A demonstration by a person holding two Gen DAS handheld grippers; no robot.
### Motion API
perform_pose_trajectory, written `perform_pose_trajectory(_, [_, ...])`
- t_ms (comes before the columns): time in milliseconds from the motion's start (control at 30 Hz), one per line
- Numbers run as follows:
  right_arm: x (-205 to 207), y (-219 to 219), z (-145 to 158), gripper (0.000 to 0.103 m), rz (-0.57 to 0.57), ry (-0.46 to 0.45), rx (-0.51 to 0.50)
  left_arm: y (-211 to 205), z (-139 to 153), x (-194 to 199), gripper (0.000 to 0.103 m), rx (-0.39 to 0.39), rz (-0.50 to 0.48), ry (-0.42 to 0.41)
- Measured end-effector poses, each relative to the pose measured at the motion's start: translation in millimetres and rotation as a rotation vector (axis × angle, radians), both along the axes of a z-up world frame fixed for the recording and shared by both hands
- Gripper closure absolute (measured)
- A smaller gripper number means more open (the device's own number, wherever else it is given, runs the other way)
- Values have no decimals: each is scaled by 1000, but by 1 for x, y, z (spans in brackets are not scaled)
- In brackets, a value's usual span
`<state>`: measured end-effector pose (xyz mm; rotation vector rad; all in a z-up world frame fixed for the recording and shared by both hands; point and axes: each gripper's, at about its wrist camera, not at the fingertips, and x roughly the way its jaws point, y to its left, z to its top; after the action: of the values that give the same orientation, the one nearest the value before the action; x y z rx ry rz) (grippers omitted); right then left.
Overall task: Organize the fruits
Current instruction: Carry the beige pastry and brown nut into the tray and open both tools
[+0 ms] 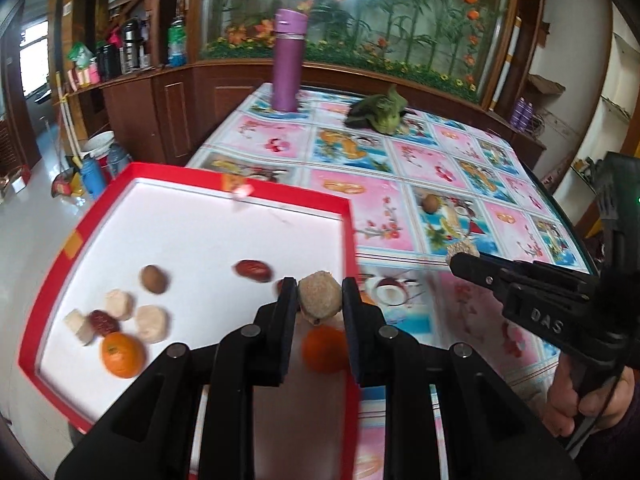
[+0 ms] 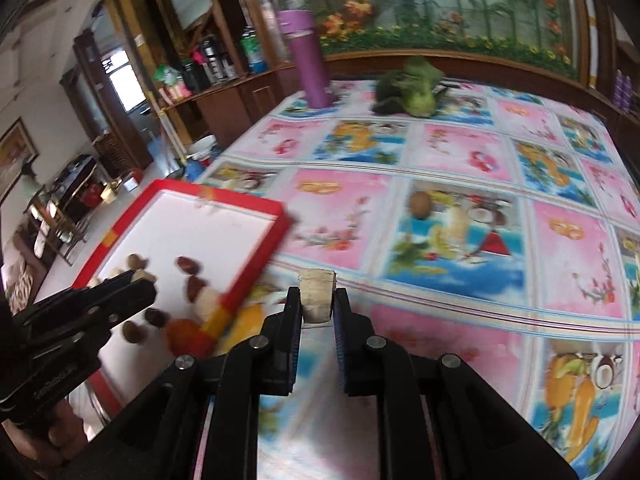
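Observation:
My left gripper [image 1: 319,294] is shut on a round tan fruit [image 1: 320,297], held above the near right corner of the red-rimmed white tray [image 1: 248,194]. In the tray lie two oranges [image 1: 122,354], red dates [image 1: 253,271], a brown nut [image 1: 153,278] and pale chunks [image 1: 151,323]. My right gripper [image 2: 317,298] is shut on a pale rough chunk [image 2: 317,291], held over the tablecloth just right of the tray [image 2: 276,236]. In the left wrist view the right gripper [image 1: 464,258] shows at the right with that chunk at its tip. A brown nut [image 2: 420,203] lies loose on the cloth.
A purple flask [image 1: 289,60] stands at the table's far left. A green leafy vegetable [image 1: 380,114] lies at the far middle. A person's hand [image 1: 588,400] holds the right gripper's handle. Wooden cabinets and a floral glass panel stand behind the table.

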<state>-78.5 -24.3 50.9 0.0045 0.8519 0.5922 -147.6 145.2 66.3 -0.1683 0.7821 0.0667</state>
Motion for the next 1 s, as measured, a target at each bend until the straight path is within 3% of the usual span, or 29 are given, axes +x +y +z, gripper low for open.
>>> perform_pose_trajectory(367, [-51,79,-1,89,207,-31,9,58,-10,-26,78,12,128,4])
perform_pose_trajectory(1000, [-64,147,-12,89,309,-39,-50,101,-26,-25,78,55,218,64])
